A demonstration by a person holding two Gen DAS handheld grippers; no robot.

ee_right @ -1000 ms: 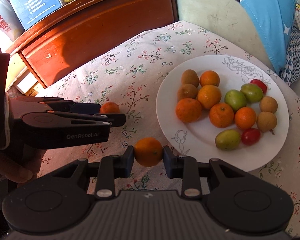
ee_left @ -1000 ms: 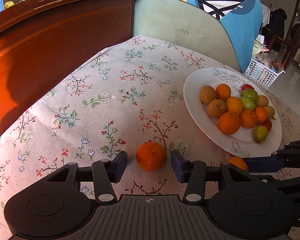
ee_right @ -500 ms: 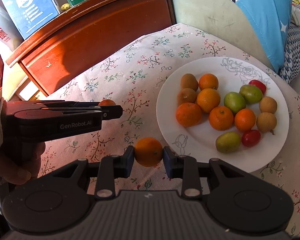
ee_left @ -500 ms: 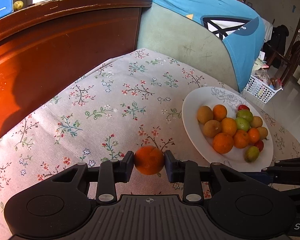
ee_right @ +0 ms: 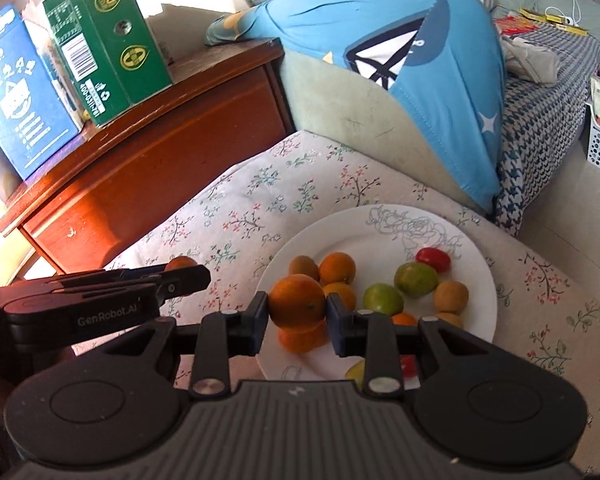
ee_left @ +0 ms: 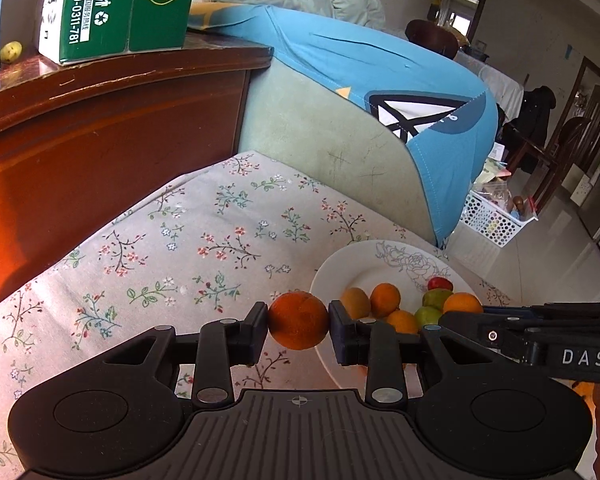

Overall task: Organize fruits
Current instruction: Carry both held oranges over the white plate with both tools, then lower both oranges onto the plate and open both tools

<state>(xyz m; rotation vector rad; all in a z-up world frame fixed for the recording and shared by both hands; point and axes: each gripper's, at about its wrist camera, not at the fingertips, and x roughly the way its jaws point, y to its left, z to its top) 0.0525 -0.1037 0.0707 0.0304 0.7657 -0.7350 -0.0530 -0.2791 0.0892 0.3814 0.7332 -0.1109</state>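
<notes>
We see our right gripper (ee_right: pixel 297 309) clamping an orange (ee_right: pixel 296 301) above the white plate (ee_right: pixel 476 280) of fruit, while our left gripper (ee_right: pixel 188 274) holds another orange (ee_right: pixel 180 263) over the floral cloth (ee_right: pixel 260 200).

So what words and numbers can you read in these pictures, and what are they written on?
"400-0311-781": on the side of the green box, beside a recycling sign.
"DAS": on the right gripper, seen from the left wrist camera; more letters may be cut off.
"GenRobot.AI": on the left gripper, seen from the right wrist camera.
Blue box: white pictures and print, too blurred to read.
Green box barcode and small print: too small to read.
</notes>
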